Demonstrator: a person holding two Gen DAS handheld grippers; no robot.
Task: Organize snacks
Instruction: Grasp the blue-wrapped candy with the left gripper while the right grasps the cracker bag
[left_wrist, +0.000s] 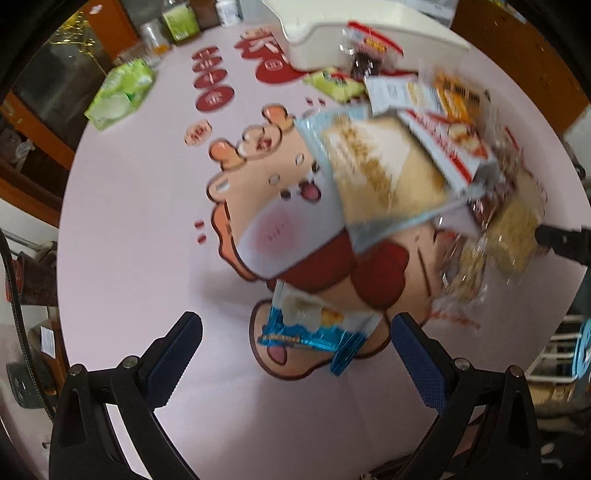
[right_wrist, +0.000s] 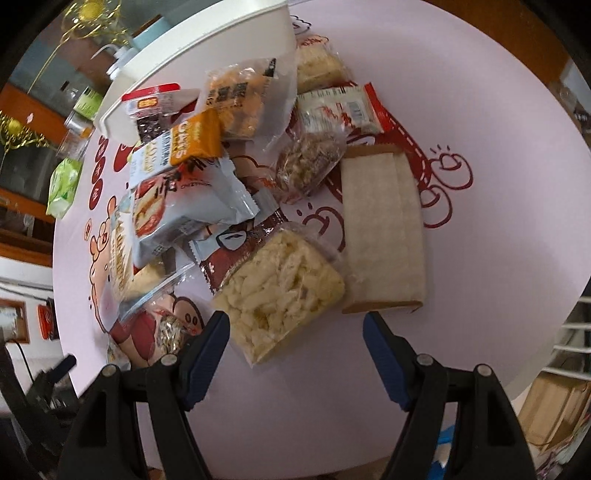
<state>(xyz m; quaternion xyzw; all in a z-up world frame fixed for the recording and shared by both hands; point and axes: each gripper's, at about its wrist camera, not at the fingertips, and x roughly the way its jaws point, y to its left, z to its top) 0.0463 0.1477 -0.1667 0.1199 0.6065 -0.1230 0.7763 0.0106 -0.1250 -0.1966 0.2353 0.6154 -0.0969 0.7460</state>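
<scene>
A heap of snack packets lies on a pink cartoon tablecloth (left_wrist: 140, 229). In the left wrist view my left gripper (left_wrist: 297, 328) is open, its jaws on either side of a blue-and-white packet (left_wrist: 314, 328) lying apart from the heap. A large sandwich-bread packet (left_wrist: 376, 173) lies beyond it. In the right wrist view my right gripper (right_wrist: 295, 332) is open just in front of a clear pack of pale puffed sticks (right_wrist: 280, 288). A wrapped white bread slab (right_wrist: 382, 232) lies to its right. A white bin (right_wrist: 207, 62) stands behind the heap.
A green tissue pack (left_wrist: 120, 92) and jars (left_wrist: 155, 35) stand at the table's far left. An orange oat packet (right_wrist: 194, 138) and a grey-blue cake packet (right_wrist: 184, 210) top the heap. The other gripper's black tip (left_wrist: 565, 240) shows at the right edge. A wire rack (left_wrist: 554, 354) is beside the table.
</scene>
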